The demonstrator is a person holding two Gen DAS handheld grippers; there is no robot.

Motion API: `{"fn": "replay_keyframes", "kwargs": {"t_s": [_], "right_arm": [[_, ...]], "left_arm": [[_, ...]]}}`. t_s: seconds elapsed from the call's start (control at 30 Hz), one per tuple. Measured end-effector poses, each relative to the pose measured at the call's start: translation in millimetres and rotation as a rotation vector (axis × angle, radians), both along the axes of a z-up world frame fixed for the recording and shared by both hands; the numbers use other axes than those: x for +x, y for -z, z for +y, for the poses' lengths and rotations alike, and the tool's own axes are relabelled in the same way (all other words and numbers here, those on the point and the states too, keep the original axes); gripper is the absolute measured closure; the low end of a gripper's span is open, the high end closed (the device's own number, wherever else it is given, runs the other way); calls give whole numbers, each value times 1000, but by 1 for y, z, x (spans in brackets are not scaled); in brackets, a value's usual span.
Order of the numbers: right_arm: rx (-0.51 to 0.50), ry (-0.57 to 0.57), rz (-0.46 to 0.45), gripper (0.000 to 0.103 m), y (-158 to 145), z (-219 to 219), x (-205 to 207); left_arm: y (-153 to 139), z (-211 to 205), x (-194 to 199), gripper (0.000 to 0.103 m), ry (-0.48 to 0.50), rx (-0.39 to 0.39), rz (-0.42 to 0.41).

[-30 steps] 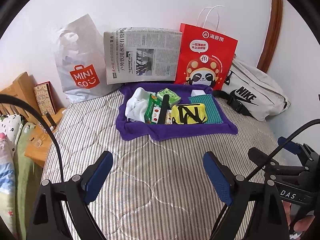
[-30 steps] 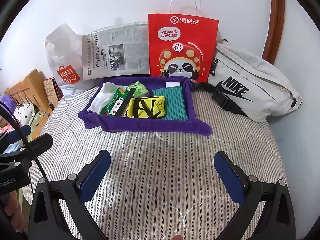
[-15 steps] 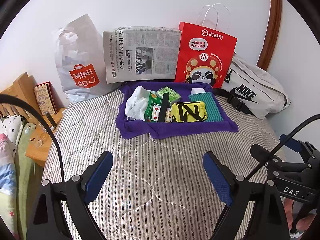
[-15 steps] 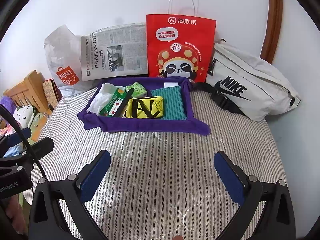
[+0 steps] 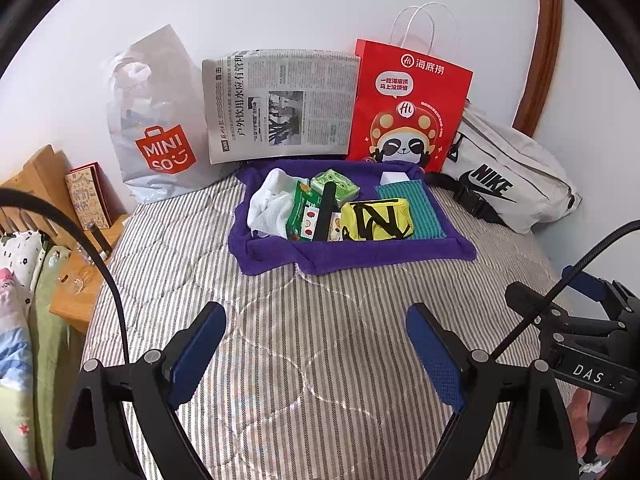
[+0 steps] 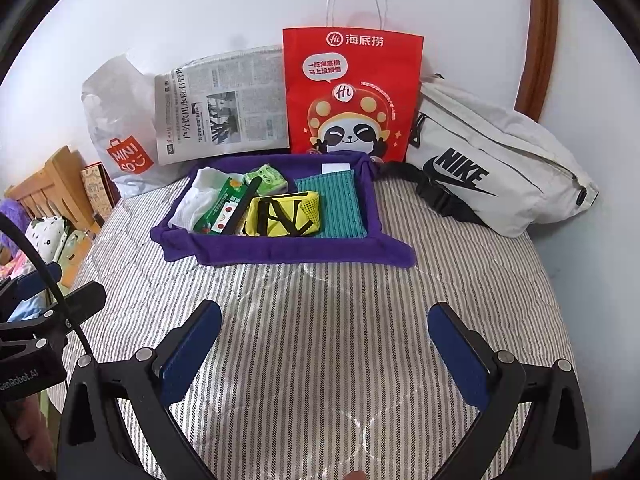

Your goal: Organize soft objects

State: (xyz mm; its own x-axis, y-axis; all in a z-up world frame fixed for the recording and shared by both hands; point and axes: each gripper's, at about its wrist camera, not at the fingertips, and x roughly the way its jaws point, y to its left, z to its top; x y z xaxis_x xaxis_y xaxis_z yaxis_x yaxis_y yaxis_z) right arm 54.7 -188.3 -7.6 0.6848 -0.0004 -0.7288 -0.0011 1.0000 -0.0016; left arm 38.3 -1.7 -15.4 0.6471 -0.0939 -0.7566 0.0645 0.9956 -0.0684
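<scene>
Tray: floppy purple fabric tray, far on the striped quilted bedspread.
Pouch: yellow mesh pouch, black straps.
Left gripper: spread, empty.
Right gripper: spread, empty.

Newspaper lower right corner hidden behind red paper bag, white block partly behind teal cloth, newsprint too small to read

Purple tray, yellow pouch, grey-striped quilt, red bag.
</scene>
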Motion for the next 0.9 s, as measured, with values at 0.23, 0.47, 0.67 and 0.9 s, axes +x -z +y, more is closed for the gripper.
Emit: {"fn": "replay_keyframes", "kwargs": {"t_s": [0.23,0.47,0.67,0.9], "right_arm": [[0,-2,-2,1,0,0,0],[-2,-4,-4,1,-1,0,-1],[-3,-5,-3,1,-1,0,-1],[-3,-5,-1,1,-1,1,-1]], "left_arm": [[1,2,0,12,0,-2,-3],[0,2,0,12,0,0,-3],[1,1,0,12,0,-1,-3],[1,3,0,12,-1,2,-3]]}}
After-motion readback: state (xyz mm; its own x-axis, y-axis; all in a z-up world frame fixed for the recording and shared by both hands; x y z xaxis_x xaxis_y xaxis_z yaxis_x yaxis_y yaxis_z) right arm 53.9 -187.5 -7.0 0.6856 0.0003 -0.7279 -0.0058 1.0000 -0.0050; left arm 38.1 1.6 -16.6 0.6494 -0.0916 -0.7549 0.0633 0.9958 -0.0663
